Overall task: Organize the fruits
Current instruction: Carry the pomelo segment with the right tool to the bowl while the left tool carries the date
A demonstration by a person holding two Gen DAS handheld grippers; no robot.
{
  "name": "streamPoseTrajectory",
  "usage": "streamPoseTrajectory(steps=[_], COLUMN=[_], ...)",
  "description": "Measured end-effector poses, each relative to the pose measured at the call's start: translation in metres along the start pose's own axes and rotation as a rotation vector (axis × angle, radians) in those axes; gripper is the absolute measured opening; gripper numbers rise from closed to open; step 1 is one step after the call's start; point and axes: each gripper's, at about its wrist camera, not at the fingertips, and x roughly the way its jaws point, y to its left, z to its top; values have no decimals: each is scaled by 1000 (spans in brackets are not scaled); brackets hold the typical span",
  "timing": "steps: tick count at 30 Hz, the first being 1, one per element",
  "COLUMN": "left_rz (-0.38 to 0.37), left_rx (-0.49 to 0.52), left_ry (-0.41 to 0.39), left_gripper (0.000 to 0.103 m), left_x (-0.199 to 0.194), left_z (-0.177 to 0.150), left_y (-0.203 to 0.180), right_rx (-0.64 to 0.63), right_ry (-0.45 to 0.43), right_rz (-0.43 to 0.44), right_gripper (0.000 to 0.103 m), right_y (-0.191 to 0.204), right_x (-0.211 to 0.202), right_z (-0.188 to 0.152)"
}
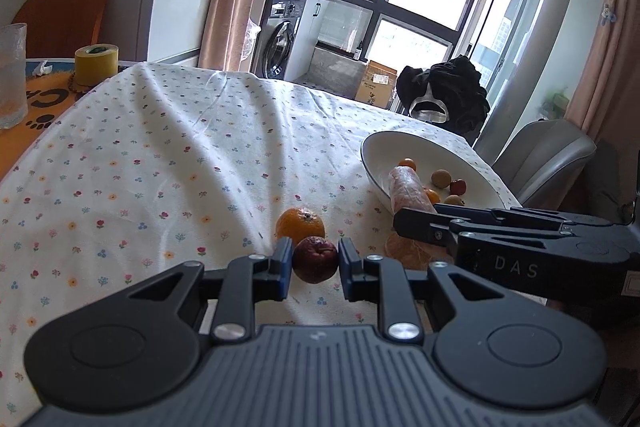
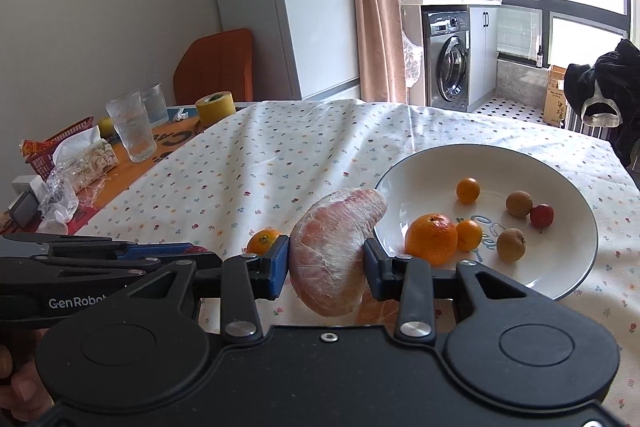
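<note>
Looking along the left gripper, the left wrist view shows a dark red, wrinkled round fruit on the flowered white tablecloth, lying between the two blue-padded fingers. Narrow gaps show on both sides, so the jaws are parted and not yet gripping. A round orange citrus fruit sits just behind it. The white ceramic bowl lies ahead and to the right; the right gripper crosses in front of it.

Looking along the right gripper, the right wrist view shows the jaws closed on a plastic-wrapped, crescent-shaped pink pomelo segment. Its long axis runs up and away, with the far tip at the bowl's near rim. The bowl lies ahead and slightly right, so the right hand is judged nearer to it.

Only this view reveals the bowl's contents in full: a large orange, two small orange fruits, two brown round fruits and one small red one. Only the left view shows the dark fruit clearly.
</note>
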Motion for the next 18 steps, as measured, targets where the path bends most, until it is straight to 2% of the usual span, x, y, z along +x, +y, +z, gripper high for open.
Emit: streamPoseTrajectory(steps=[18], left_rz=[-39], left_rx=[86], left_ry=[5], left_gripper=[23], left_x=[33], left_z=[23], left_y=[-42], right_rx=[98], right_ry=[-64], right_rz=[-117], right_gripper=[37], right_y=[-71], right_x=[-17], right_z=[0])
